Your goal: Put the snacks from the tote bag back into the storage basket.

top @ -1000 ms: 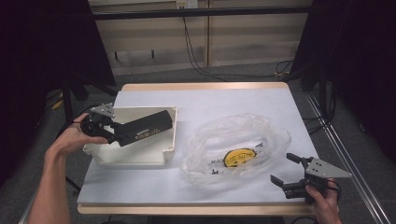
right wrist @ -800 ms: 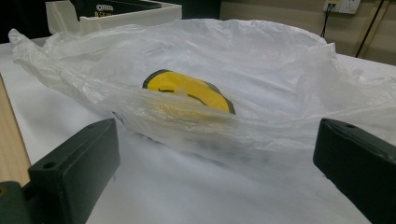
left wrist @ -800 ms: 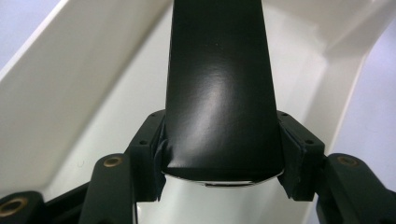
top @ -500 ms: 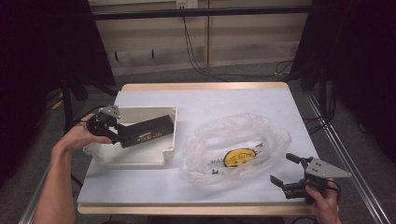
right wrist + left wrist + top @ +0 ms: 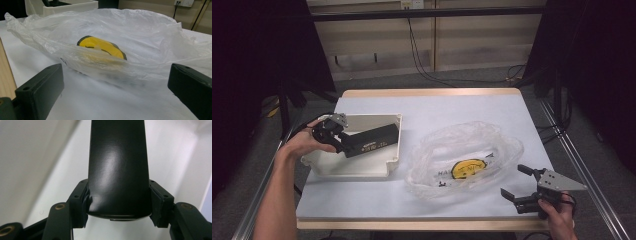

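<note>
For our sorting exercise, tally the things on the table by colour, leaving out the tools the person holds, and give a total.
White: 1, the open box
Black: 1, the long black case held over the box
Clear: 1, the plastic bag with a yellow print
Total: 3

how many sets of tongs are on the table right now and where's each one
2. The left tongs are at the table's left, over the white tray, clamped on a long black object. The right tongs are at the near right corner, jaws apart, beside the clear plastic bag.
</note>
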`<action>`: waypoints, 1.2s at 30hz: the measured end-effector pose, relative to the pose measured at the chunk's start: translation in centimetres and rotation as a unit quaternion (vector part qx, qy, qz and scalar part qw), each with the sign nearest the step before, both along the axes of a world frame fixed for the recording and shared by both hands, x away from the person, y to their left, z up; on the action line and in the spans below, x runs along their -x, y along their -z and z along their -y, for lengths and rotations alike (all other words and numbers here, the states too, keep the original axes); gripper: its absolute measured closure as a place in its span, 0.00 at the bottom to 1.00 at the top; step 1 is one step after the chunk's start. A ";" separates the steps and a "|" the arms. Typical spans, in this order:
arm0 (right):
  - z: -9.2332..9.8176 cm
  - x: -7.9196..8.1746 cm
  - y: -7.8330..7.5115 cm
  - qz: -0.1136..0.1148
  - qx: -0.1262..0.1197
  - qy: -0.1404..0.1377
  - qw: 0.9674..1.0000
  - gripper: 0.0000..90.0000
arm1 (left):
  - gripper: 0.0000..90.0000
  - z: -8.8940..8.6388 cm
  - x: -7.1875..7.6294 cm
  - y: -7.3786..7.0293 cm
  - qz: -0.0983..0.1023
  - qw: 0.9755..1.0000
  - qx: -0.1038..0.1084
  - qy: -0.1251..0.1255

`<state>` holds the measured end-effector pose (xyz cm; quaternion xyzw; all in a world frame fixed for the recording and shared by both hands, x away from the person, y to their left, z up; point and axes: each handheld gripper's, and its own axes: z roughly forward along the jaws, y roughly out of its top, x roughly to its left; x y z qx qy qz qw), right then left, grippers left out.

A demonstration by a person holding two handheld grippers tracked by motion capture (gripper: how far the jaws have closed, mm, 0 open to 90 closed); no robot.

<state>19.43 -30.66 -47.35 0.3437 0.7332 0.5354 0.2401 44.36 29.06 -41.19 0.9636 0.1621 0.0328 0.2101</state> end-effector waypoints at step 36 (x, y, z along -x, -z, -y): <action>0.0 0.1 0.0 -0.004 0.008 -0.004 1.000 0.00 | 0.28 1.5 -3.0 1.9 0.007 0.994 -0.038 -0.105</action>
